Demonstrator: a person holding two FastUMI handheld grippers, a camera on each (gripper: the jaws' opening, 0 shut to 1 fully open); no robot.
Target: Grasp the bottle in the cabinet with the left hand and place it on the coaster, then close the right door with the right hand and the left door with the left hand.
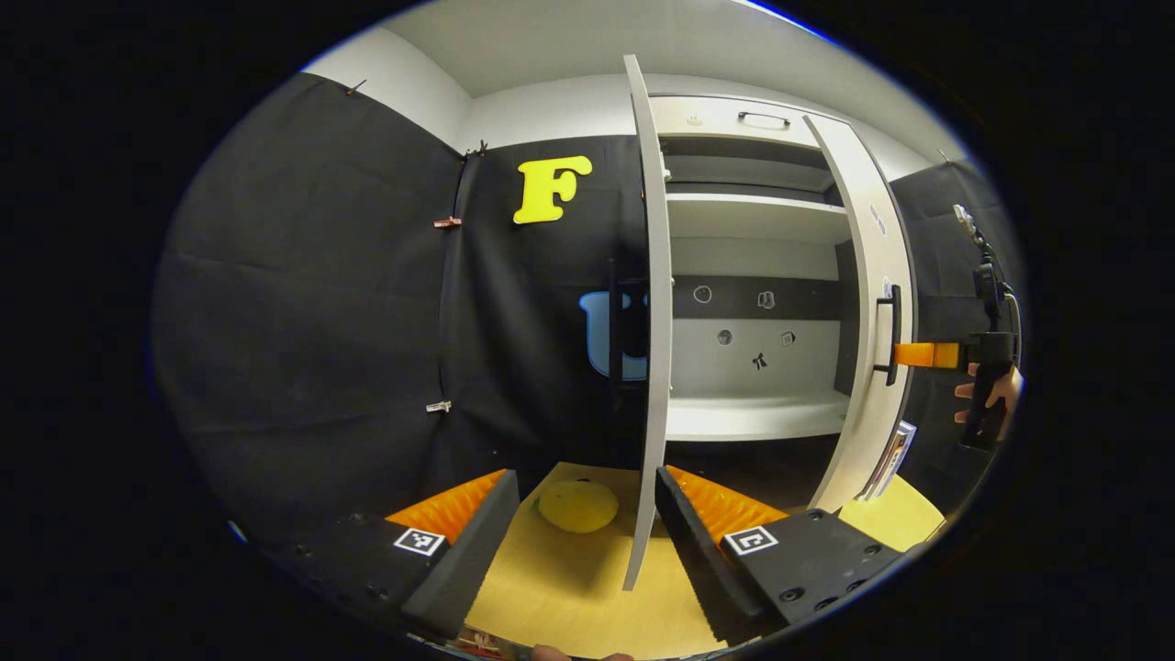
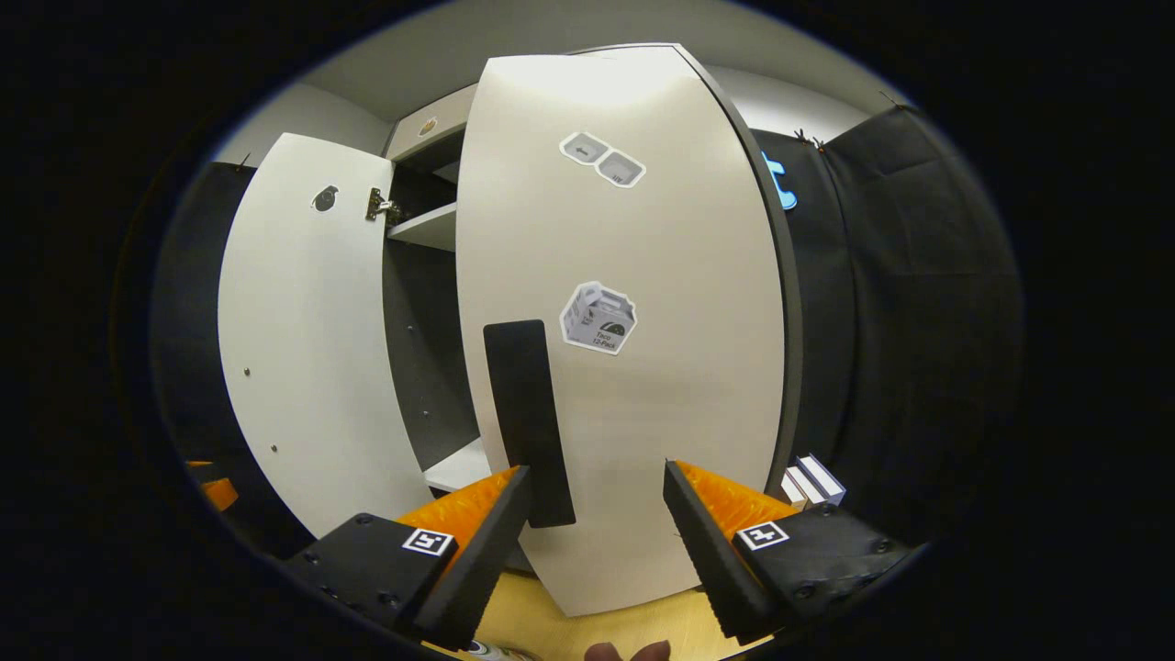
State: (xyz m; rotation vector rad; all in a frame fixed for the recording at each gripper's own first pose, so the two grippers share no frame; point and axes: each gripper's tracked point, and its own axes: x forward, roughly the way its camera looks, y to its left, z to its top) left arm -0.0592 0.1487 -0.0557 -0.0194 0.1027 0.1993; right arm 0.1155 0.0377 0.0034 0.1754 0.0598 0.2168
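Note:
The white cabinet stands with both doors open, and the shelves I can see are bare. In the left gripper view its left door is edge-on, in line with the gap of my open left gripper. A round yellow coaster lies bare on the wooden table just beyond the fingers. My right gripper, held by a hand, sits at the right door's black handle. In the right gripper view the right door is close, and its handle ends beside the open right gripper.
The left door's inner face stands open to the left of the cabinet's dark interior. White boxes sit on the table behind the right door, seen as a stack at the door's foot. Black cloth walls surround the booth.

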